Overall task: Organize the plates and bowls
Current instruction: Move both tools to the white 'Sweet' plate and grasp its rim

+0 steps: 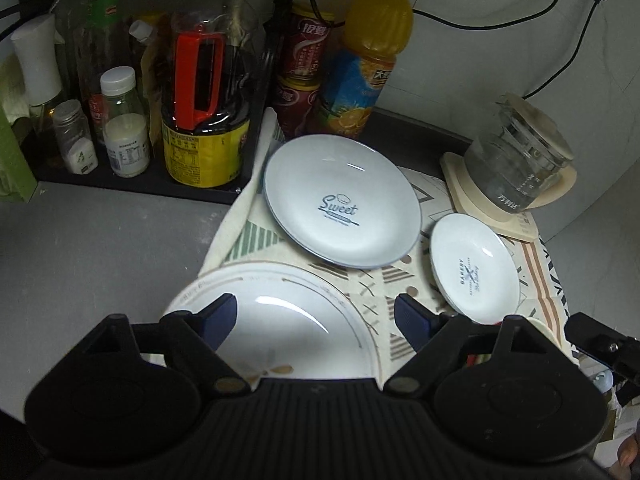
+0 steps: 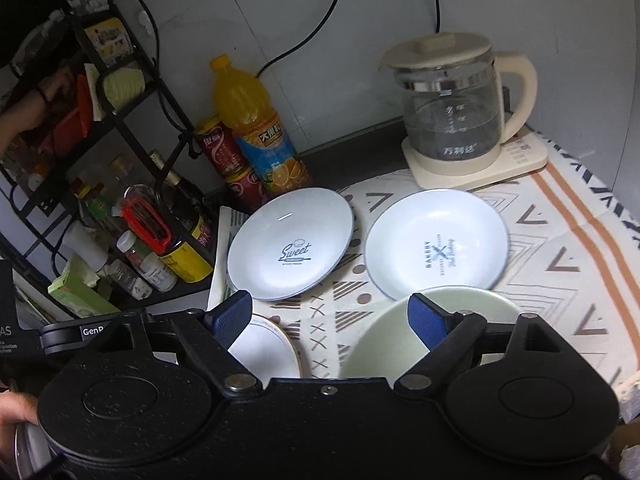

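Hovering low in the frame, the left tongs [image 1: 316, 314] stand wide open and grip nothing, their blue pads spread over a gold-rimmed plate [image 1: 280, 320] on the patterned cloth [image 1: 256, 236] that covers the counter [image 1: 80, 240]. Just above it in the picture lies the "Sweet" plate [image 1: 342, 202], and at centre right the smaller "Bakery" plate [image 1: 476, 268], apart from it. In the right wrist view the right tongs [image 2: 332, 318] are likewise spread wide and empty, their right pad over a pale green bowl [image 2: 400, 336] at lower centre. A glass kettle [image 2: 452, 116] on its cream base stands at the upper right, an orange juice bottle [image 2: 256, 120] and red cans [image 2: 220, 148] at upper centre.
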The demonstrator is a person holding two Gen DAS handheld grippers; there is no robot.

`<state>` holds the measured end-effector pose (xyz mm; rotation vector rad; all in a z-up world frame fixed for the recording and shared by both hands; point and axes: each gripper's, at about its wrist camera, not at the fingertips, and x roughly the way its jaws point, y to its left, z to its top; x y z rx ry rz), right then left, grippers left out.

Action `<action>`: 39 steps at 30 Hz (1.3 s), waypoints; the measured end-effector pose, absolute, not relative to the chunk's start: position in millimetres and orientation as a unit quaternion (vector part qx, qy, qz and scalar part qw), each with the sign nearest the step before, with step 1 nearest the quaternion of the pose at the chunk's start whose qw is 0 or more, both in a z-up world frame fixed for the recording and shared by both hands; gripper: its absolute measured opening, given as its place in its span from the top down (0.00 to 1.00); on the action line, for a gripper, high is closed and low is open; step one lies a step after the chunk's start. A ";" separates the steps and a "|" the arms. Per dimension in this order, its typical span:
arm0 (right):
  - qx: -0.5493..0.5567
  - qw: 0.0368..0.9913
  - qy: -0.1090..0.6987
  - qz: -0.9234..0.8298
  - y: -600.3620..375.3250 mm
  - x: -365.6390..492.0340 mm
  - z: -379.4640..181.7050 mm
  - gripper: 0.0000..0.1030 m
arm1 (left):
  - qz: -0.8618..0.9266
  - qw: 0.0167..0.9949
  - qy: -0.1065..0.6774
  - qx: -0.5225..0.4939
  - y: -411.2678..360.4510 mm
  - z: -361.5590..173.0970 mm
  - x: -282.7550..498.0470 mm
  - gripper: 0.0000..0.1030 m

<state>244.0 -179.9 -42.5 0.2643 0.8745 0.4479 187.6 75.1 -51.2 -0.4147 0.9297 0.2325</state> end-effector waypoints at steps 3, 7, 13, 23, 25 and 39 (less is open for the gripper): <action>0.126 0.874 0.420 0.208 -165.5 250.2 -49.0 0.19 | 0.109 0.869 0.443 -0.192 87.3 -55.2 196.4 0.18; 0.142 0.870 0.433 0.188 -150.4 263.0 -61.9 0.24 | 0.099 0.871 0.439 -0.198 100.7 -64.0 208.7 0.19; 0.151 0.865 0.448 0.170 -127.3 284.5 -81.4 0.35 | 0.085 0.871 0.441 -0.199 110.2 -82.6 232.3 0.22; 0.147 0.852 0.480 0.149 -105.0 310.8 -110.8 0.41 | 0.072 0.862 0.456 -0.207 118.0 -112.7 254.2 0.27; 0.147 0.849 0.485 0.146 -102.0 314.6 -115.7 0.43 | 0.074 0.863 0.454 -0.206 120.6 -116.5 258.1 0.27; 0.166 0.831 0.519 0.113 -92.9 338.6 -150.2 0.57 | 0.069 0.858 0.458 -0.222 125.7 -140.2 284.6 0.48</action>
